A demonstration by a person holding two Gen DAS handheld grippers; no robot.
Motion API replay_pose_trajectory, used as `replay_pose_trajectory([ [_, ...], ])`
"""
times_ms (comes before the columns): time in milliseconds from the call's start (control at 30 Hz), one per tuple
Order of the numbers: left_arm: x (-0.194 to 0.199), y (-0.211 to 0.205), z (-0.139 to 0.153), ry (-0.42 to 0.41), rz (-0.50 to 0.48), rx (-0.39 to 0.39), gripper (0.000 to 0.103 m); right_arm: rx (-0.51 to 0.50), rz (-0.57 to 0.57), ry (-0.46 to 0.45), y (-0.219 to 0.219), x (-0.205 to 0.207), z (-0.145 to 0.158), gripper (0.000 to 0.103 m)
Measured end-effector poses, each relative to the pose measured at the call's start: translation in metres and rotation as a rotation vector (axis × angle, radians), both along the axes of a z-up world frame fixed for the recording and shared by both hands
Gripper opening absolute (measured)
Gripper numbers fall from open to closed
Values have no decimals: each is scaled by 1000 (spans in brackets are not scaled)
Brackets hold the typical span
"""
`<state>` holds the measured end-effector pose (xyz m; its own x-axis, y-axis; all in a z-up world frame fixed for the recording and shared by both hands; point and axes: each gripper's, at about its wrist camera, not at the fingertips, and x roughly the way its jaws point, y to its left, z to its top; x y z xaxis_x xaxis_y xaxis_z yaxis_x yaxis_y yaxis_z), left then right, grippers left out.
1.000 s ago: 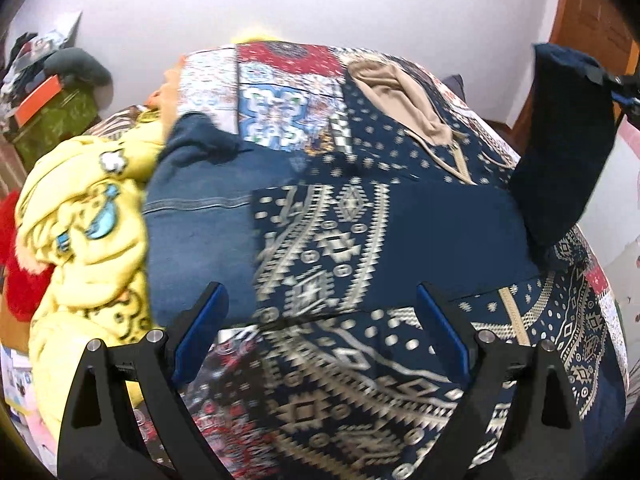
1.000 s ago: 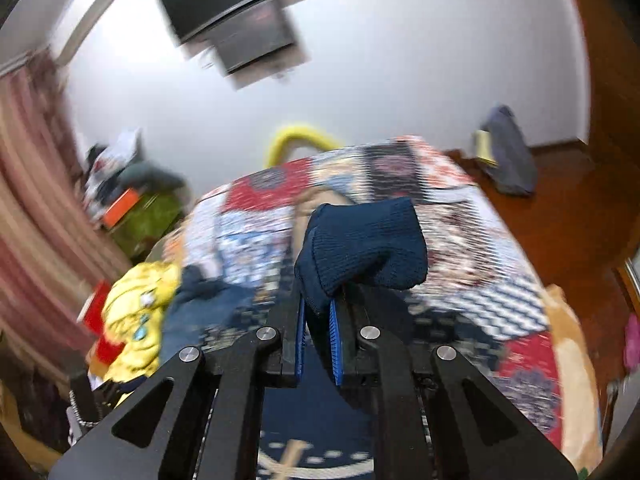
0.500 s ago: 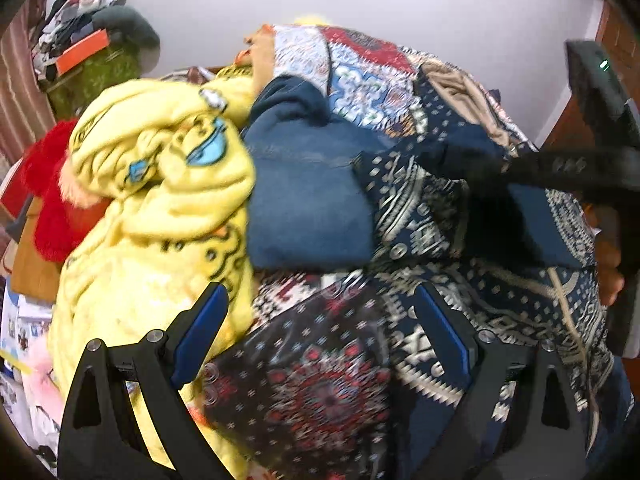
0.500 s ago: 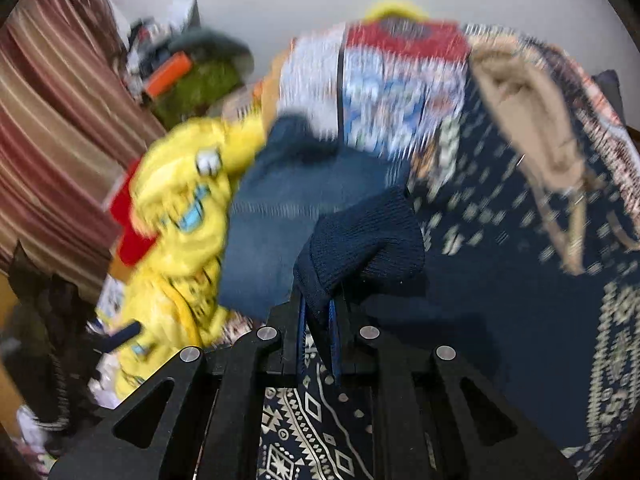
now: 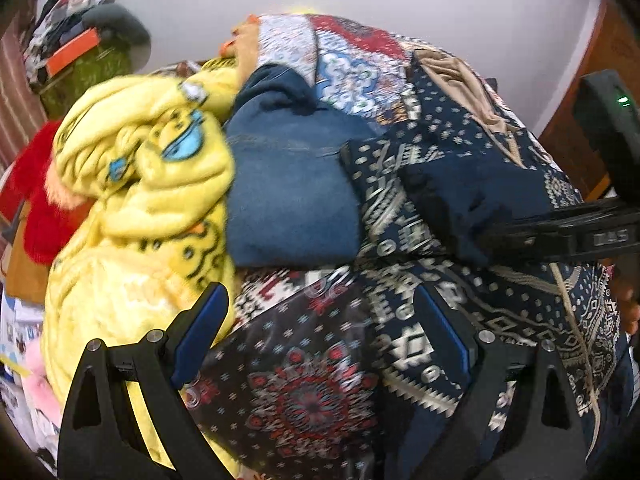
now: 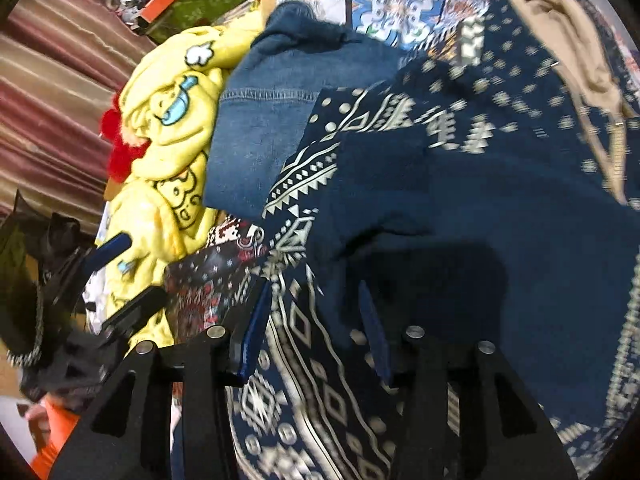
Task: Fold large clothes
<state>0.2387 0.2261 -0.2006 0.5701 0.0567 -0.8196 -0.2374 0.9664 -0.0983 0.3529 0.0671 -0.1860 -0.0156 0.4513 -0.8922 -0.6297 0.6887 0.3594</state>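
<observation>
On patchwork bedspread [image 5: 360, 60]: navy patterned hoodie [image 6: 460, 184] spread flat beside folded denim [image 5: 288, 184]. Right gripper [image 6: 316, 320] jaws just opening, sleeve cloth loose between, unpinched. Left gripper [image 5: 320, 336] spread wide, grasping nothing.

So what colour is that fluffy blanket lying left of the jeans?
Bright yellow blanket with black and blue cartoon prints; the left wrist view shows it best.

Patterned garment [image 6: 460, 208] lies right of jeans [image 6: 256, 136] (blanket [image 6: 168, 128] leftmost).
</observation>
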Motion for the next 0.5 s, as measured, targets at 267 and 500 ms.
replay_pose_trajectory([
  [267, 57, -57, 11, -3, -132, 47, 94, -12, -126, -224, -87, 20, 51, 66],
  [500, 115, -105, -28, 98, -176, 217, 94, -130, -279, -243, -159, 50, 22, 68],
])
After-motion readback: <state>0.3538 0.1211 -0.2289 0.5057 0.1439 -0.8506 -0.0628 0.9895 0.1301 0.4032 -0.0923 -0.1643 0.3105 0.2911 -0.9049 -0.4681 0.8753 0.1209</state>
